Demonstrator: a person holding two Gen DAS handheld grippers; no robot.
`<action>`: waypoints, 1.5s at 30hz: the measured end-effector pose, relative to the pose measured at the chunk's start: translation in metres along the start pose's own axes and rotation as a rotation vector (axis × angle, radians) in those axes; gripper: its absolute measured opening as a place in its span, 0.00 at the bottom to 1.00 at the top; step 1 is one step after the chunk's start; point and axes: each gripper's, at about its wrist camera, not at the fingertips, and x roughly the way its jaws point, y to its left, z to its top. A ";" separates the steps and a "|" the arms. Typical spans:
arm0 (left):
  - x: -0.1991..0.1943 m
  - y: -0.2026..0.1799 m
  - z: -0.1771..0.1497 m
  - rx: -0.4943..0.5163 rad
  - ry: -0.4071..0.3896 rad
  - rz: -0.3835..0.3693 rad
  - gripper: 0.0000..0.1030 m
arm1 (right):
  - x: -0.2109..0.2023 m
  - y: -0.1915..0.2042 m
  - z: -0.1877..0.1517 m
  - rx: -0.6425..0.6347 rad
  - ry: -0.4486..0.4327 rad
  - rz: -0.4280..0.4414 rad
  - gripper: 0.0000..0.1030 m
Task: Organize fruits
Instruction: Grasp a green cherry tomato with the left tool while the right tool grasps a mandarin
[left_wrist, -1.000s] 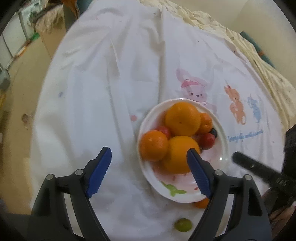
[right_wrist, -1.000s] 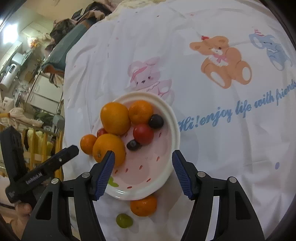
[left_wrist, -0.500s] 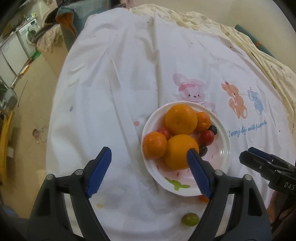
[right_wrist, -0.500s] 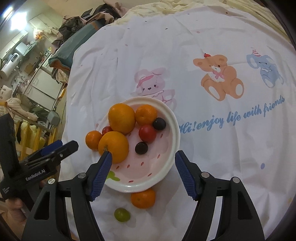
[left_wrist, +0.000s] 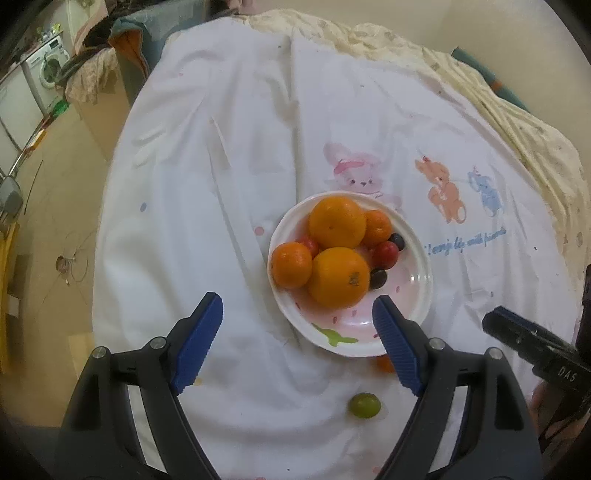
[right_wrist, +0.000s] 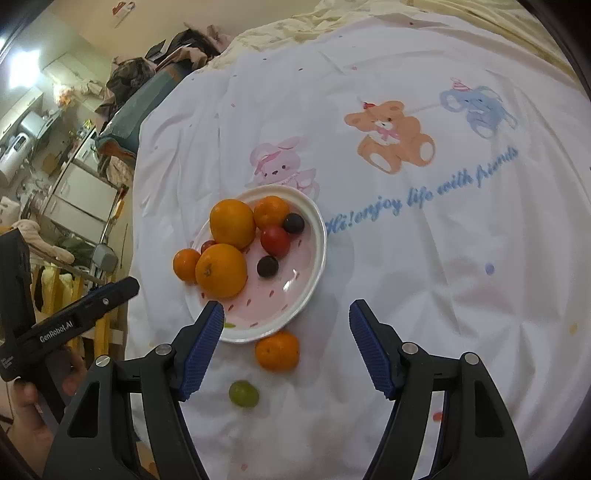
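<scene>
While both grippers are pulling back and up from the plate (right_wrist: 314, 258), the view is widening, so the fruit is shrinking in both frames compared with a second ago. Nothing on the plate is shifting though: two big oranges (right_wrist: 232, 222), two small ones, a couple of tomatoes (right_wrist: 275, 240) and two dark grapes (right_wrist: 267, 266) are sitting where they were, around the centre of the right wrist frame.

The leftovers are lying on the sheet (right_wrist: 406, 258) just below the plate: a mandarin (right_wrist: 277, 350) touching the rim or nearly, and a green grape (right_wrist: 243, 393) a bit lower, toward the bottom centre. In the left view only the grape (left_wrist: 364, 405) is showing clearly.

The right gripper (right_wrist: 286, 347) is hanging wide open with nothing in it, roughly over the mandarin. The left gripper (left_wrist: 297, 347) is gaping empty too, lower centre of its frame.

So I'm guessing it's lining up for those last two strays; the task is looking mostly done.
</scene>
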 end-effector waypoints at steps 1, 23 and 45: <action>-0.002 -0.001 -0.002 0.005 -0.004 -0.002 0.78 | -0.002 -0.001 -0.002 0.006 -0.002 0.000 0.71; 0.026 -0.029 -0.084 0.085 0.166 0.016 0.78 | 0.001 -0.035 -0.022 0.206 0.062 0.015 0.71; 0.069 -0.083 -0.121 0.336 0.183 0.016 0.47 | 0.007 -0.033 -0.021 0.206 0.118 0.043 0.72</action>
